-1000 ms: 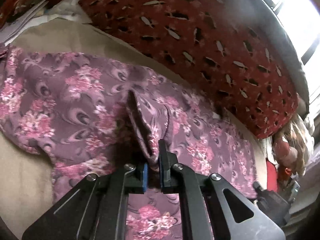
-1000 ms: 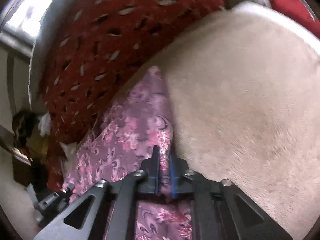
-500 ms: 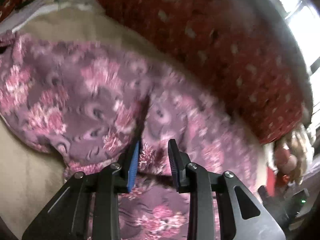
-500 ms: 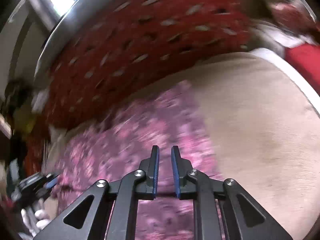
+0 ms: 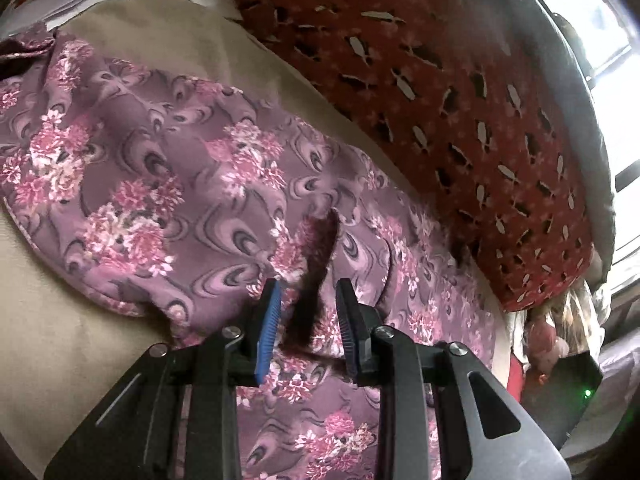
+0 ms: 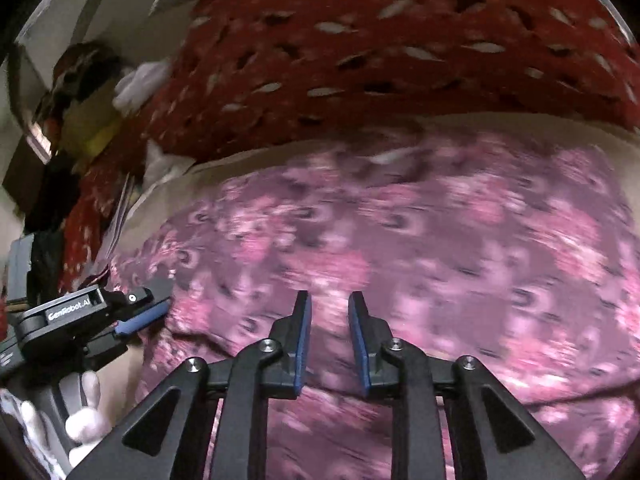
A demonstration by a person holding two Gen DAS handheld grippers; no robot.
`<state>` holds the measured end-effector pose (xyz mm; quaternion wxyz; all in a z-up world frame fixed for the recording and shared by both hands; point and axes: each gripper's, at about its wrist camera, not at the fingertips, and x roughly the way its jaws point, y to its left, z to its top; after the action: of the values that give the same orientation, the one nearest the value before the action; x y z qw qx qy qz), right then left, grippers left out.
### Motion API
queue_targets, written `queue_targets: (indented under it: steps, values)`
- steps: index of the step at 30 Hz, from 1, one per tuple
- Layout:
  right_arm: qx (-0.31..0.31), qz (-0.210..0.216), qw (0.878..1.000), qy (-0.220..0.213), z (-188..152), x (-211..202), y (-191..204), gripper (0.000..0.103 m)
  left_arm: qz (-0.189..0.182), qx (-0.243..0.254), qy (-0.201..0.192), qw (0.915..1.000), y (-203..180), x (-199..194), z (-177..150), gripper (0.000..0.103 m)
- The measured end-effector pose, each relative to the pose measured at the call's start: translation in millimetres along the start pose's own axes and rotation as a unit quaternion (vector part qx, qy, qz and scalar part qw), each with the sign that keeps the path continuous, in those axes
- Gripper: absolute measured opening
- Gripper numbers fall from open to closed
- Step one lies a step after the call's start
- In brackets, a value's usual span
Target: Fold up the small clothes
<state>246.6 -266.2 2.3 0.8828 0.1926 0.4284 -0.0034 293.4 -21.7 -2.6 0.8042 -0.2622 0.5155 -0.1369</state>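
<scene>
A: What is the right wrist view showing that the left is missing?
B: The left gripper (image 6: 154, 306) itself, at the floral garment's (image 6: 400, 240) left edge, with a white-gloved hand (image 6: 86, 420) below it.
A: Counts?
B: 1 garment, 2 grippers, 1 red patterned blanket (image 5: 460, 100) lying behind the garment.
A: Jaws?
B: Left gripper (image 5: 308, 320) is standing slightly apart around a raised fold, pads not pressing. Right gripper (image 6: 329, 340) has been opening, holding nothing, hovering over the garment.

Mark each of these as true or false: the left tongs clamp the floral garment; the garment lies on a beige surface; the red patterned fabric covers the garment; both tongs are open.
1. The left tongs clamp the floral garment. False: they stand open around a raised fold.
2. It lies on a beige surface. True.
3. The red patterned fabric covers it. False: it lies beside it.
4. The right tongs are open too. True.
</scene>
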Motion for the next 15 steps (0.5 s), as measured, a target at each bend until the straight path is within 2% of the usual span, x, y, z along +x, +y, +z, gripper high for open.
queue_targets:
  steps: [4, 6, 8, 10, 13, 14, 15]
  values:
    - [-0.028, -0.005, 1.000, 0.008, -1.4, 24.2, 27.7, 0.031, -0.002, -0.007, -0.006, 1.0000, 3.8, -5.1, 4.0, 0.026]
    - [-0.045, -0.022, 0.999, 0.010, -7.4, 34.5, 34.2, 0.039, -0.004, -0.010, -0.008, 0.9999, 7.4, -8.1, 5.4, 0.026]
    - [-0.090, -0.044, 0.995, -0.022, -20.0, 39.1, 46.1, 0.045, -0.001, -0.015, -0.010, 0.9998, 9.6, -9.8, 6.9, 0.027]
    - [-0.116, -0.063, 0.990, -0.043, -30.1, 40.8, 52.7, 0.045, -0.001, -0.025, -0.014, 0.9996, 14.0, -14.7, 9.5, 0.029]
    - [-0.128, -0.080, 0.987, -0.048, -32.7, 42.0, 58.1, 0.046, -0.005, -0.038, -0.019, 0.9991, 25.6, -30.8, 18.7, 0.029]
    - [-0.128, -0.079, 0.987, -0.049, -33.1, 41.9, 57.8, 0.046, -0.009, -0.040, -0.026, 0.9988, 33.3, -41.2, 23.9, 0.032]
    - [-0.126, -0.076, 0.988, -0.050, -32.9, 41.6, 56.6, 0.046, -0.003, -0.042, -0.035, 0.9985, 40.7, -49.8, 28.3, 0.042]
